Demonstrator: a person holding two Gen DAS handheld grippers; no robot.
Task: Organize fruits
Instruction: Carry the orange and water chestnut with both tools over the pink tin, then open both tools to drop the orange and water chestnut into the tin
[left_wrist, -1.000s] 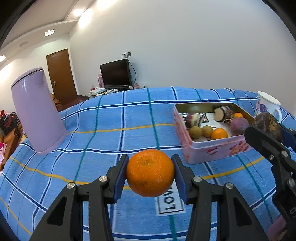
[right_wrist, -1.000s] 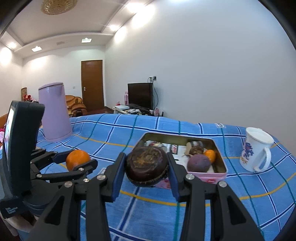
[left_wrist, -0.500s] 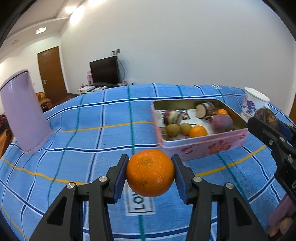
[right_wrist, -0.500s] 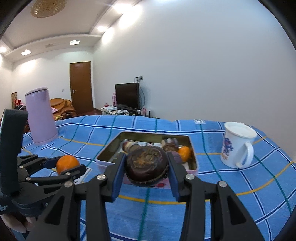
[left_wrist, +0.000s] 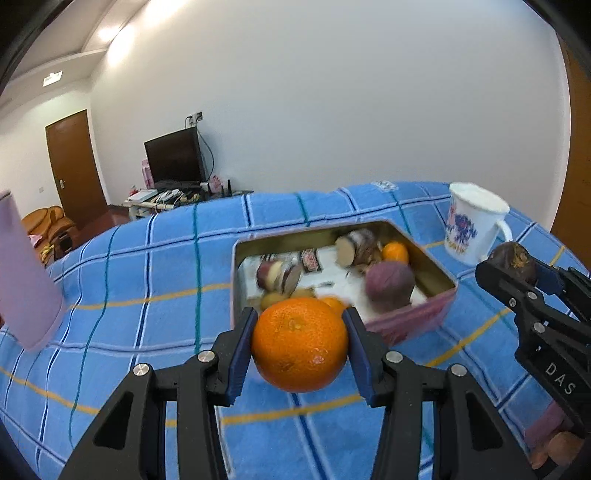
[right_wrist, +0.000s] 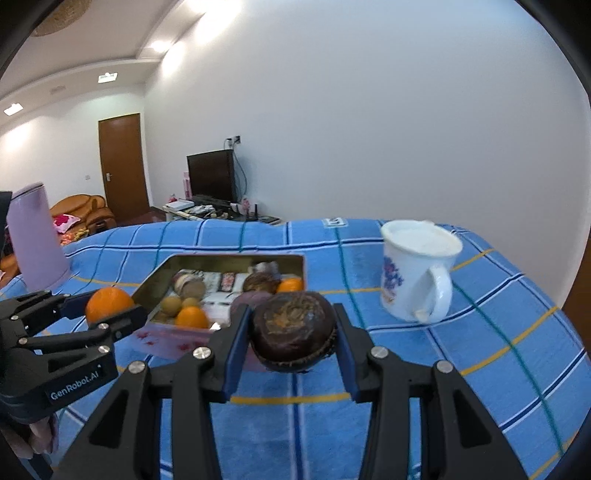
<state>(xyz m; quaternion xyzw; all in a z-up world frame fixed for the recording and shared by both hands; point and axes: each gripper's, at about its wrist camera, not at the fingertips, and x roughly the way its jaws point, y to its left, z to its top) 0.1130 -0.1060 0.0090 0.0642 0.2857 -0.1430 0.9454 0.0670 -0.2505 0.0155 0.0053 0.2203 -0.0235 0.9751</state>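
1. The left black plastic two-finger gripper (left_wrist: 300, 347) has angular fingers with blue pads and silver screw heads; white "GenRobot.AI" lettering marks its side.
2. The right black plastic two-finger gripper (right_wrist: 291, 334) matches it: blue pads, silver screws, with white "DAS" lettering.

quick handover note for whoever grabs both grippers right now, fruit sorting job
Left gripper: shut on the orange, held above the blue checked cloth just short of the tin.
Right gripper: shut on the dark brown fruit, also near the tin's front edge.
Done: the tin already holds several fruits, among them a purple one and small oranges.
Left: put both held fruits into the tin. The white mug stands right of it.
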